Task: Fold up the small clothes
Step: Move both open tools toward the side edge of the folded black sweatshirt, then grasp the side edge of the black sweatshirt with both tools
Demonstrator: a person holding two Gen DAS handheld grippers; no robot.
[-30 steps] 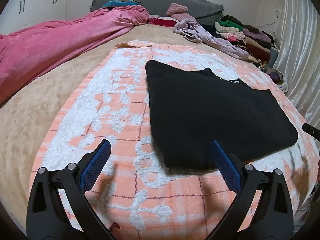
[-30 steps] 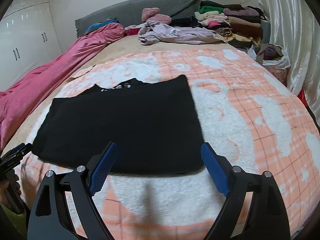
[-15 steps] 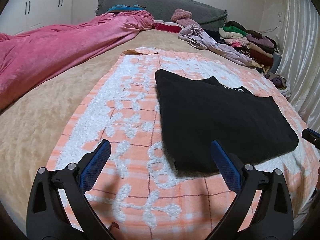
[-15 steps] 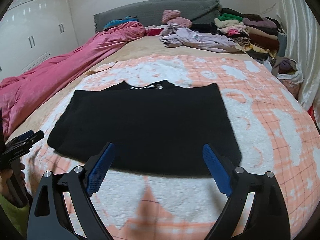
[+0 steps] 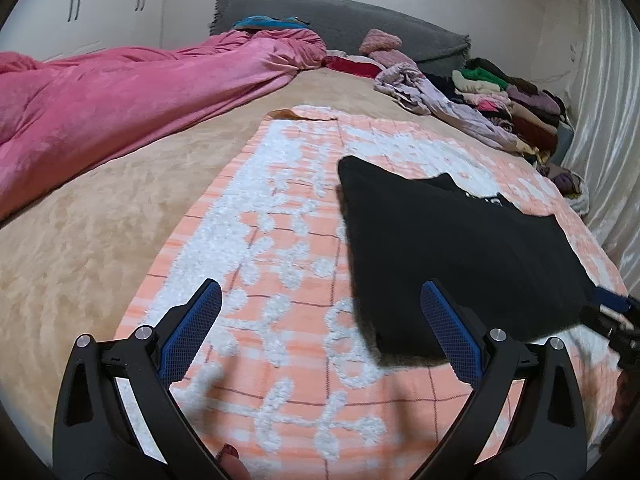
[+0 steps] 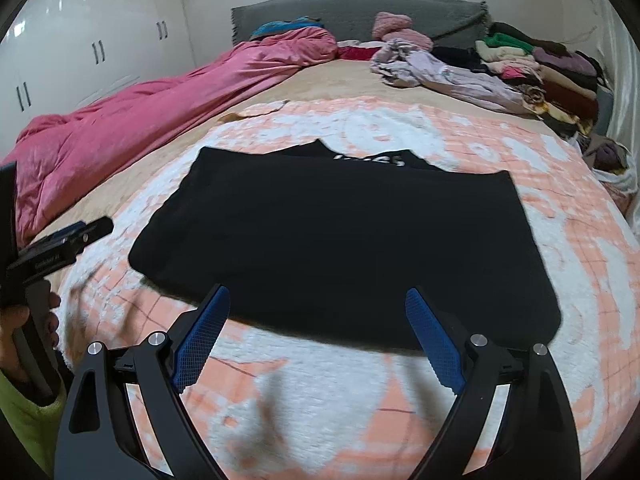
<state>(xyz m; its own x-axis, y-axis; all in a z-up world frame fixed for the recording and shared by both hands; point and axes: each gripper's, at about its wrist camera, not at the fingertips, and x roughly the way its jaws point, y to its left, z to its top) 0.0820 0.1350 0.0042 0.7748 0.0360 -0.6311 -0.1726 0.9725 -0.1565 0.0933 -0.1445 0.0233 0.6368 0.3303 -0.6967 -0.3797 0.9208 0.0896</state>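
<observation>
A black garment [image 6: 344,240] lies folded flat on the orange and white blanket [image 6: 560,208], with white lettering at its far edge. It also shows in the left wrist view [image 5: 452,244], to the right. My left gripper [image 5: 320,292] is open and empty, above the blanket at the garment's near left corner. My right gripper [image 6: 318,300] is open and empty, just over the garment's near edge. The left gripper shows at the left of the right wrist view [image 6: 64,240]; the right gripper's tip shows at the right of the left wrist view [image 5: 612,304].
A pink duvet [image 5: 120,96] lies along the left of the bed. Piles of clothes [image 6: 520,64] sit at the far right by the grey headboard [image 6: 352,12]. A curtain [image 5: 608,128] hangs at the right; white wardrobes [image 6: 80,40] stand at the left.
Both grippers have pulled back and risen from the garment, staying open. The left view has swung left, so the garment sits further right in it. The garment has not moved.
</observation>
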